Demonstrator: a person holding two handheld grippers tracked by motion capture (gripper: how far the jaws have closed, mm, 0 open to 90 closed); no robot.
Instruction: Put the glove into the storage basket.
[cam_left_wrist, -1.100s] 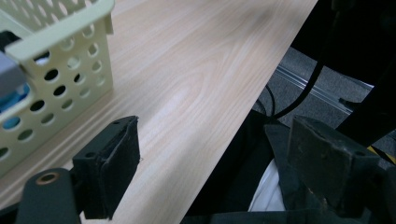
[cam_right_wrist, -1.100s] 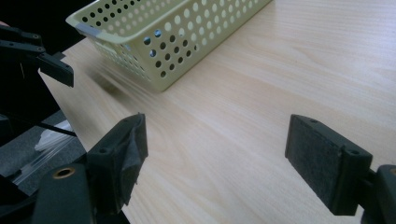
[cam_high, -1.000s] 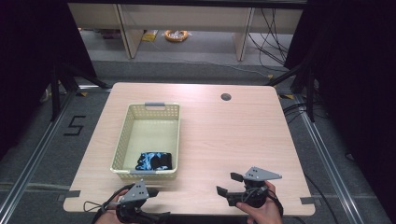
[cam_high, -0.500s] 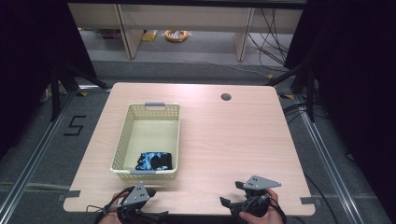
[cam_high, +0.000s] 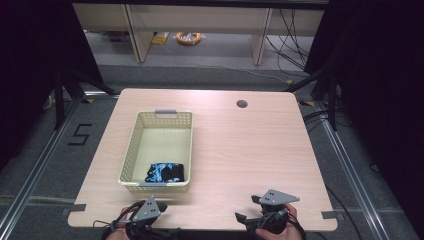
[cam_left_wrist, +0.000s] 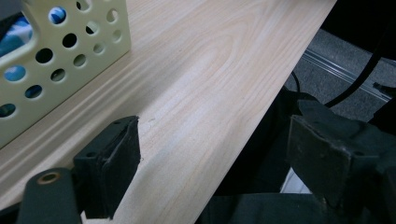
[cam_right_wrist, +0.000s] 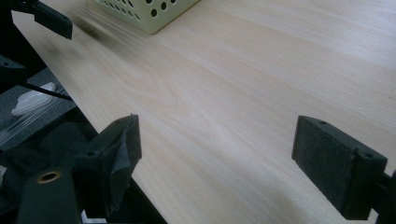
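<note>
I see one basket (cam_high: 131, 150) on the table's (cam_high: 260, 150) left half, holding one dark cloth (cam_high: 166, 172) (blue-patterned) at its near end. My two grippers, left (cam_high: 131, 216) and right (cam_high: 248, 210), sit at the near edge, both gaping, nothing between.

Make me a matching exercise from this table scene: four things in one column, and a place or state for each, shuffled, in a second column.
Things:
1. pale yellow perforated plastic basket
2. black and blue cloth bundle
3. round dark hole in the wooden tabletop
4. right gripper

Places or states:
A. near the table's far edge
B. lying inside, at the near end
C. jaws open, nothing between them
D. standing on the table's left half

Pairs: 1-D, 2-B, 3-A, 4-C
</note>
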